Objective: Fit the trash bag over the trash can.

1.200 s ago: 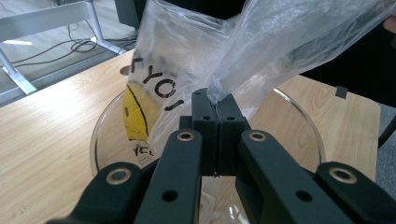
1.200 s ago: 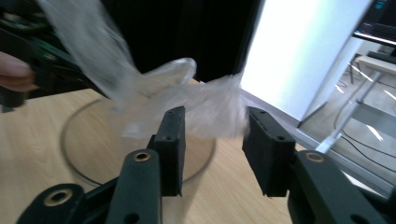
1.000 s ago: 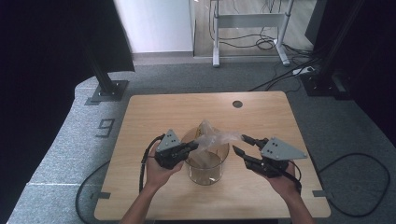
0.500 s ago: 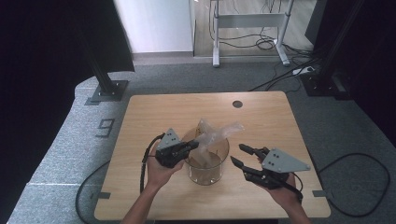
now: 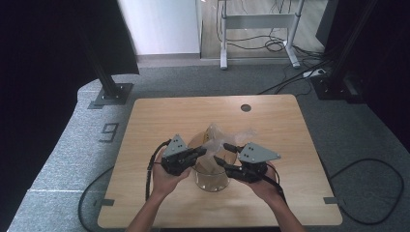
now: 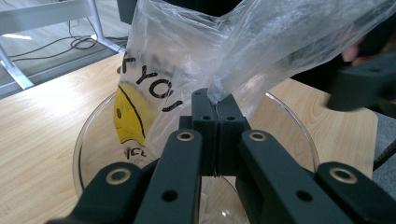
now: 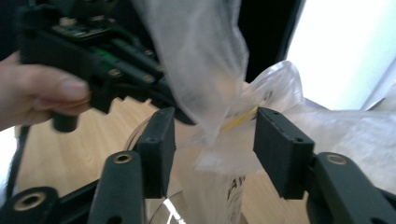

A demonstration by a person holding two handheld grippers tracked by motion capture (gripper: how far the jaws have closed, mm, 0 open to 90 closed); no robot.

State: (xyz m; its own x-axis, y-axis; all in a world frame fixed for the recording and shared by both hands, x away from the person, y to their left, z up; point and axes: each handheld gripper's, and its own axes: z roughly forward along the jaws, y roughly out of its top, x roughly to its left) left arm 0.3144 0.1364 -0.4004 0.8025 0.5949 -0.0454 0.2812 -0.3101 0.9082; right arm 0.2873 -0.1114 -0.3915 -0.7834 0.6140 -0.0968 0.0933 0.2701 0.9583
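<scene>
A clear glass bowl [image 5: 211, 181] stands near the table's front middle, with a clear plastic bag [image 5: 231, 136] bearing a yellow smiley print [image 6: 133, 119] standing up out of it. My left gripper [image 5: 203, 151] reaches in from the left and is shut on the bag's edge [image 6: 217, 105], with thin film pinched between its pads. From the right comes my right gripper [image 5: 220, 152], which is open. Its jaws stand on either side of a crumpled fold of the bag [image 7: 219, 126] above the bowl's rim [image 7: 163, 207]. The pads are not pressing on the film.
The wooden table [image 5: 159, 116] has a round cable hole [image 5: 246, 107] at the back. Cables trail from both grippers over the front edge. Beyond the table are a black stand base [image 5: 112, 93], a metal frame [image 5: 256, 21] and floor cables [image 5: 309, 75].
My right gripper has moved left, from the bowl's right side to the bag, so its jaws now straddle a fold. The left gripper has kept still, gripping the bag.
</scene>
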